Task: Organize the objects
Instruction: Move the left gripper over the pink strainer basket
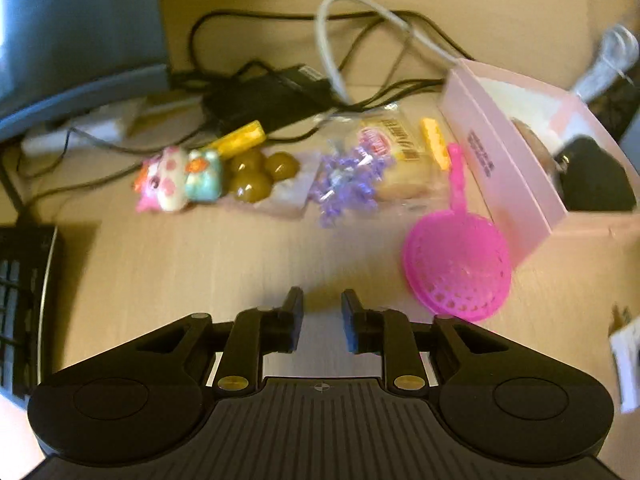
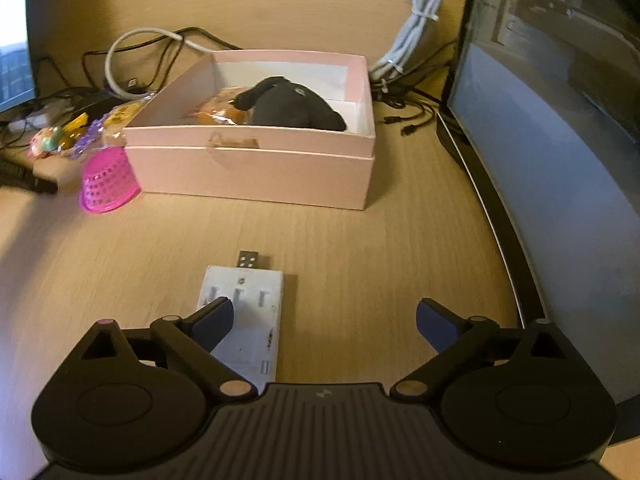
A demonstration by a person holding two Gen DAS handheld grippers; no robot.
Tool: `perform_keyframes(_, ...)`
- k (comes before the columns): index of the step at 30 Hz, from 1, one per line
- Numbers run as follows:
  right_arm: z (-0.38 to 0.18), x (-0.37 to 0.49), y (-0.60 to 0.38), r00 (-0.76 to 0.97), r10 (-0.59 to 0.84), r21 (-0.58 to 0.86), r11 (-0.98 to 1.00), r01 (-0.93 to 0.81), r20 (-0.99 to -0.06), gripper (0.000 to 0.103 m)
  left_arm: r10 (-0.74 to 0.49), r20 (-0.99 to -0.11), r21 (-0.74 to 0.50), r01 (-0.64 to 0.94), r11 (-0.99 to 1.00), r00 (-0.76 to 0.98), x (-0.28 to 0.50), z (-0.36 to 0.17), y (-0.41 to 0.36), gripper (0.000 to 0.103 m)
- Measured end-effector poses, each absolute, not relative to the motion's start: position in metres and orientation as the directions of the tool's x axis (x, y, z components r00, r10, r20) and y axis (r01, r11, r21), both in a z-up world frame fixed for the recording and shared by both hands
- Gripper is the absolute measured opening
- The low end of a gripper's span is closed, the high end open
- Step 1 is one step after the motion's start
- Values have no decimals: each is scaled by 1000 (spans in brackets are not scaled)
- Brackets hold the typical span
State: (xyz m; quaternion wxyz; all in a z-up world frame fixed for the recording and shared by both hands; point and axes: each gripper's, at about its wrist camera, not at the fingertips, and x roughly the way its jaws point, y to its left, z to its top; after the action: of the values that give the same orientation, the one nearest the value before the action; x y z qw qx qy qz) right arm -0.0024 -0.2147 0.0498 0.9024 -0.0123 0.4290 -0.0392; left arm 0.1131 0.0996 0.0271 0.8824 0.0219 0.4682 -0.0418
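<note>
Lying beside one pink box [image 2: 248, 172] are one pink strainer [image 1: 458, 268] and three olives [image 1: 256, 174]. Right gripper [image 2: 324, 318] is spreading wide over one white adapter [image 2: 244, 320]; left gripper [image 1: 322, 318] is hovering narrow above bare desk [image 1: 200, 256].

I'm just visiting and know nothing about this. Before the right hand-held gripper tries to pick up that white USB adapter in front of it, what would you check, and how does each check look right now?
1. Right hand-held gripper open wide enough: ok, its jaws stand well apart.
2. White USB adapter centred between the jaws: not ok, it lies under the left finger.
3. Adapter flat on the desk: ok.
4. Room in the pink box: ok, bare floor shows beside the black pouch.
5. Left hand-held gripper out of the way: ok, empty near the pink strainer.
</note>
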Motion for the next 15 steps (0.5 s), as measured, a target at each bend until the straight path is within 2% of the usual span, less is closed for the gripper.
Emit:
perform_keyframes(6, 55, 3, -213, 628, -139, -88, 990, 112, -766, 99, -125, -824, 12, 239, 971, 552, 106, 26, 84, 28)
perform_keyframes(7, 57, 4, -212, 629, -149, -94, 988, 120, -763, 99, -141, -825, 11, 264, 964, 548, 105, 27, 81, 32)
perform_keyframes(9, 60, 4, -211, 631, -164, -101, 986, 134, -758, 99, -173, -826, -4, 301, 954, 536, 104, 26, 77, 44)
perform_keyframes(11, 62, 4, -209, 632, -173, -105, 984, 144, -755, 99, -203, -833, -5, 360, 933, 514, 104, 24, 68, 68)
perform_keyframes(13, 63, 4, -208, 633, -183, -112, 982, 151, -752, 99, -221, -843, 7, 421, 907, 490, 102, 22, 59, 78)
perform_keyframes(15, 64, 3, -207, 632, -190, -113, 981, 161, -751, 99, -237, -839, -3, 432, 902, 490, 99, 22, 57, 78)
